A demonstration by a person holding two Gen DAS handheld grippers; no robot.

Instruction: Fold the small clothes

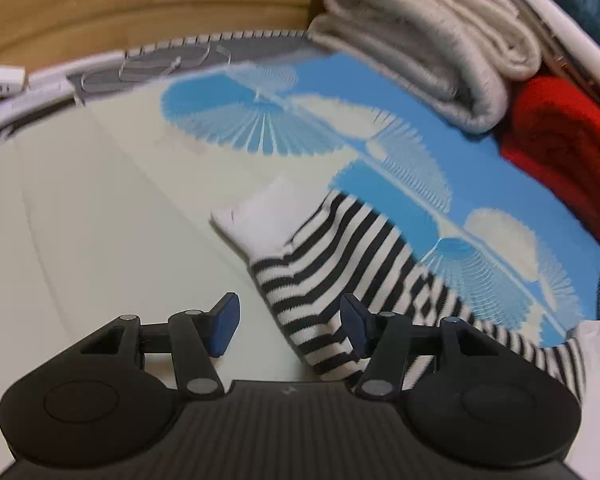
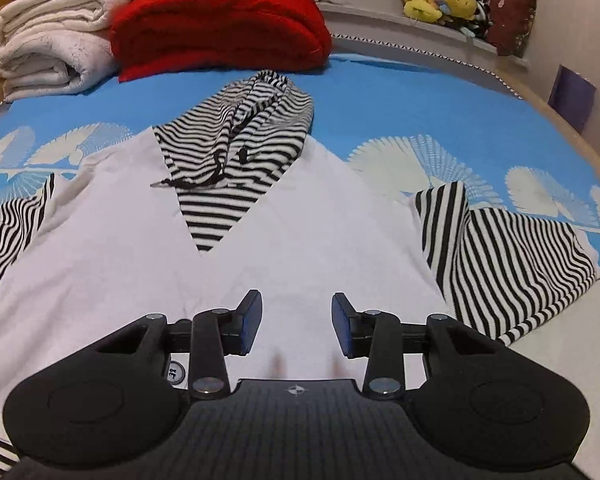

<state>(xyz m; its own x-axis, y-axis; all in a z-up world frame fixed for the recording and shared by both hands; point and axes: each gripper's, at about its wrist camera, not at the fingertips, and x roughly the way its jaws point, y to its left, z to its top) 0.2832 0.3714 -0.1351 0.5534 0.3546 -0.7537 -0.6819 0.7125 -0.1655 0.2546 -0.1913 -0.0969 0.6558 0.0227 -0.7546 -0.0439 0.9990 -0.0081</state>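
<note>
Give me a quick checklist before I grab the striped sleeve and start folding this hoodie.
1. Left tool open: ok, nothing between the pads.
2. Left tool over the sleeve: ok, striped cloth lies under it.
3. Right tool open: ok, empty above the white body.
4. Hoodie laid flat: not ok, the hood is bunched.
5. Other sleeve spread out: ok.
6. Room on the bed: ok, the red blanket and towels sit at the far edge.
</note>
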